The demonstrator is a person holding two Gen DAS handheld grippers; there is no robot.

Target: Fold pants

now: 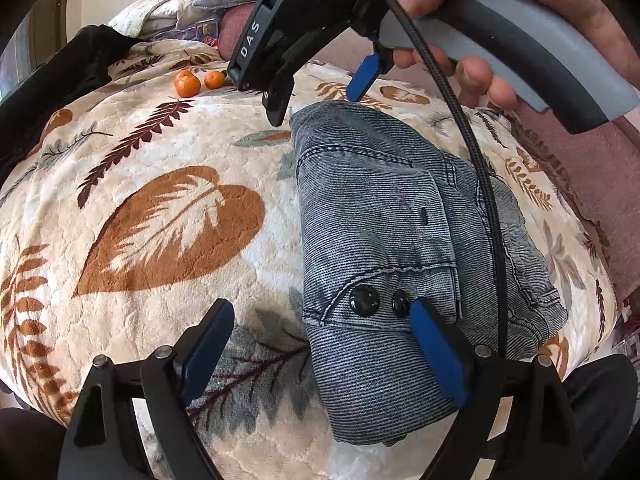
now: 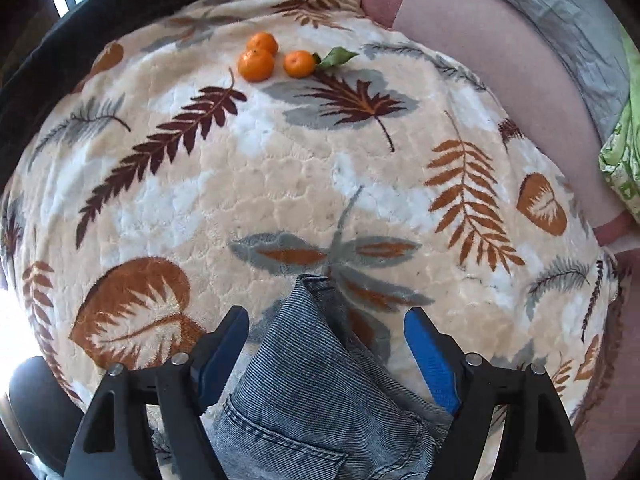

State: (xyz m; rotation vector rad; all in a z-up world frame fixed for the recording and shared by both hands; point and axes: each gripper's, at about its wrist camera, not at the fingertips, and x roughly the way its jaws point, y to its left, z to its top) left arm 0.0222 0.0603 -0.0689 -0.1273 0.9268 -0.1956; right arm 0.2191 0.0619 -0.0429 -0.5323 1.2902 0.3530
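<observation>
Denim pants [image 1: 400, 248] lie right under my left gripper [image 1: 320, 340], already folded into a compact bundle on the leaf-print blanket [image 1: 160, 216]. Both my left and right gripper [image 2: 326, 344] have fingers spread apart, gripping nothing. Folding looks nearly finished; perhaps a last tidy remains. Tangerines [image 2: 256, 64] sit well apart.
</observation>
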